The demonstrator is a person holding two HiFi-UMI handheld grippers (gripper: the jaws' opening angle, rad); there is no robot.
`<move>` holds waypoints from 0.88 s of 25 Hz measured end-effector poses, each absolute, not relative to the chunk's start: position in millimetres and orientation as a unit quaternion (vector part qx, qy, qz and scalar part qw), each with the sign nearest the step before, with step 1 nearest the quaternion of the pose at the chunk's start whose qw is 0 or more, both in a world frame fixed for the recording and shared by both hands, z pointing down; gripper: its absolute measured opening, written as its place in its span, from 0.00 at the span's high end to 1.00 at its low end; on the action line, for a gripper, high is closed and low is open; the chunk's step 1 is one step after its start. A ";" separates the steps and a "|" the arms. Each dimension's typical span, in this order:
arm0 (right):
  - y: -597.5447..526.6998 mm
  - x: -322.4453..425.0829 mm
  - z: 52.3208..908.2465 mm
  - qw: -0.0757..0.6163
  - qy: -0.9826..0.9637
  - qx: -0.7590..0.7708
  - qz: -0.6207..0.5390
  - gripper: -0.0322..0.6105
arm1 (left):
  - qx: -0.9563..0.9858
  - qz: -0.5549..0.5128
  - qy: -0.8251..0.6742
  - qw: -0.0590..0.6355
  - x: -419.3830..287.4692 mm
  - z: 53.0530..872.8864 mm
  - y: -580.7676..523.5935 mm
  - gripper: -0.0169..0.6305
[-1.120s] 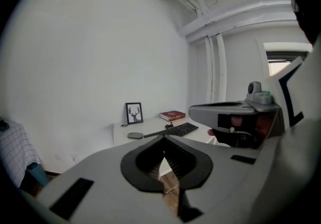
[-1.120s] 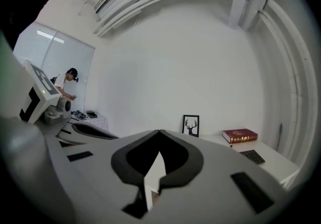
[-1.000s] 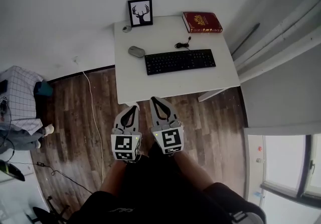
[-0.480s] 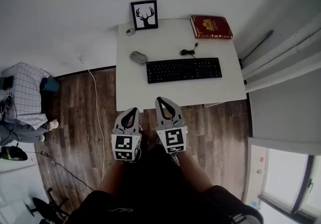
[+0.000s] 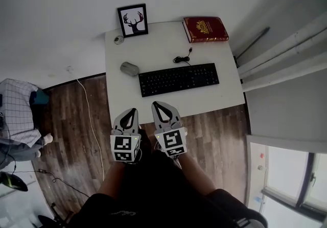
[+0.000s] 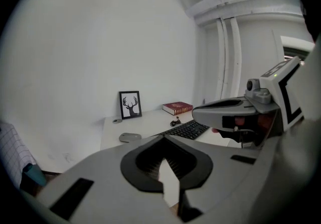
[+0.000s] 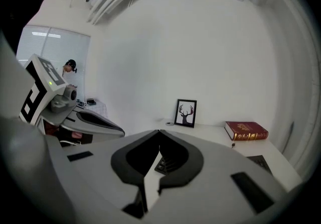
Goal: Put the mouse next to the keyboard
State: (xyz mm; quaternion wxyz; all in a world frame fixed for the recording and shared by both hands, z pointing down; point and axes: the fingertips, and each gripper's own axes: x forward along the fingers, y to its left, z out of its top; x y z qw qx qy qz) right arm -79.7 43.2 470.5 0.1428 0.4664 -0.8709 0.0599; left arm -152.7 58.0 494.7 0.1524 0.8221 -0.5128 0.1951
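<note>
On desk point(image 5: 153, 48): mouse point(image 5: 130, 68) L of keyboard point(image 5: 179, 79) | well beyond L tool point(image 5: 131, 112)

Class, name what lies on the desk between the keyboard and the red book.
A coiled black cable lies between the keyboard and the red book, as the head view shows.

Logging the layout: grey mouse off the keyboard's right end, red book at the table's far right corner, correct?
No: the head view shows the mouse off the left end of the keyboard. The red book is at the far right corner of the table.
</note>
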 end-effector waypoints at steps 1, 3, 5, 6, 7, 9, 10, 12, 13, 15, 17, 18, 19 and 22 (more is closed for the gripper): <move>34.0 -81.2 471.5 0.146 -0.869 0.468 0.060 0.92 | 0.823 0.194 -0.511 0.156 -155.6 496.7 49.0 0.97; 16.7 -88.0 475.2 0.156 -0.868 0.468 0.062 0.92 | 0.822 0.190 -0.509 0.169 -164.5 502.7 31.7 0.97; 2.1 -99.1 481.0 0.171 -0.868 0.462 0.065 0.92 | 0.820 0.179 -0.507 0.196 -175.7 507.1 14.5 0.97; -4.7 -105.6 484.3 0.181 -0.869 0.456 0.066 0.92 | 0.820 0.172 -0.505 0.209 -181.1 507.9 5.5 0.97; -11.5 -112.4 487.6 0.191 -0.870 0.449 0.069 0.92 | 0.821 0.167 -0.501 0.218 -186.1 508.7 -3.9 0.97; -24.6 -125.7 493.9 0.212 -0.872 0.435 0.075 0.92 | 0.822 0.170 -0.494 0.226 -195.3 512.4 -22.0 0.97; -30.4 -131.7 497.1 0.224 -0.871 0.430 0.079 0.92 | 0.822 0.175 -0.491 0.229 -199.5 514.7 -29.6 0.97; -40.3 -142.1 503.1 0.249 -0.869 0.418 0.083 0.92 | 0.823 0.179 -0.484 0.236 -205.9 519.3 -40.8 0.97; -45.4 -146.7 506.0 0.261 -0.868 0.413 0.084 0.92 | 0.824 0.180 -0.480 0.241 -207.9 521.9 -45.2 0.97; -55.7 -154.7 512.2 0.282 -0.865 0.405 0.086 0.92 | 0.826 0.183 -0.470 0.251 -210.0 528.8 -52.8 0.97; -63.5 -160.7 517.9 0.301 -0.861 0.401 0.090 0.92 | 0.827 0.189 -0.461 0.259 -212.0 537.2 -58.9 0.97; -66.4 -162.4 520.1 0.311 -0.857 0.400 0.092 0.92 | 0.827 0.192 -0.459 0.264 -213.9 541.2 -62.0 0.97; -69.2 -163.4 522.2 0.321 -0.854 0.399 0.094 0.92 | 0.825 0.193 -0.459 0.268 -216.1 544.8 -65.7 0.97; -78.3 -165.6 533.7 0.345 -0.850 0.384 0.102 0.92 | 0.813 0.193 -0.470 0.284 -222.3 554.4 -76.7 0.97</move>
